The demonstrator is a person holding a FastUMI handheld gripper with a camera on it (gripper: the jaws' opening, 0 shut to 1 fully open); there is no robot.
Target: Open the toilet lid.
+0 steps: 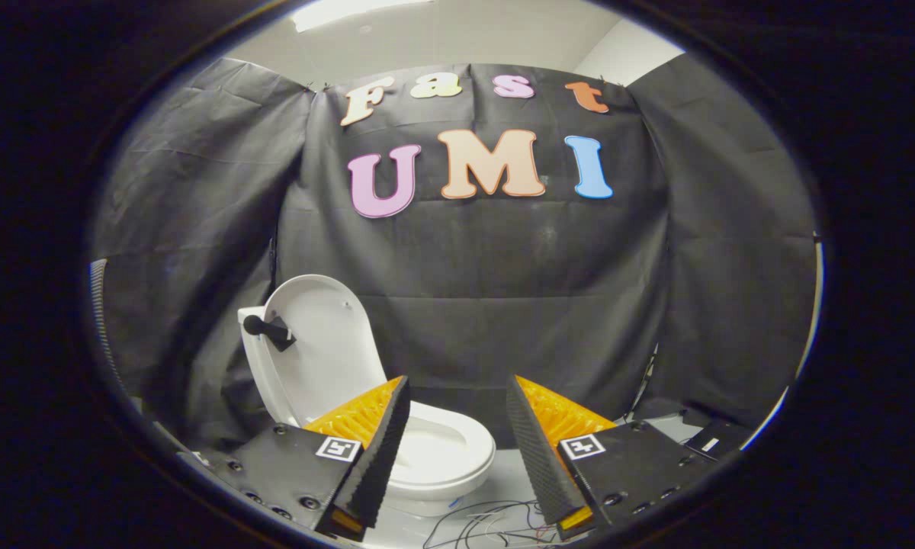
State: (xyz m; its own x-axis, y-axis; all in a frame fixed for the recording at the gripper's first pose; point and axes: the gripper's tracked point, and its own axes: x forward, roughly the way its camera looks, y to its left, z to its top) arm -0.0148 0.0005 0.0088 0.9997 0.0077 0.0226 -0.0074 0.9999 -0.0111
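Looking past my left finger (377,450), I see the toilet lid (324,347) already standing upright against the tank (253,358), beyond and to the left of the jaws, so I judge the lift done and the sound thing now is to keep the gripper (457,457) spread wide, pinching nothing, and draw straight back without brushing the lid's edge or its small dark knob (263,328). Between the fingers and just ahead lies the open seat (457,450) over the bowl, loose wires (488,522) trail on the floor below the jaws, and a dark flat box (720,438) sits beyond my right finger (537,450), none of it blocking a clean retreat.
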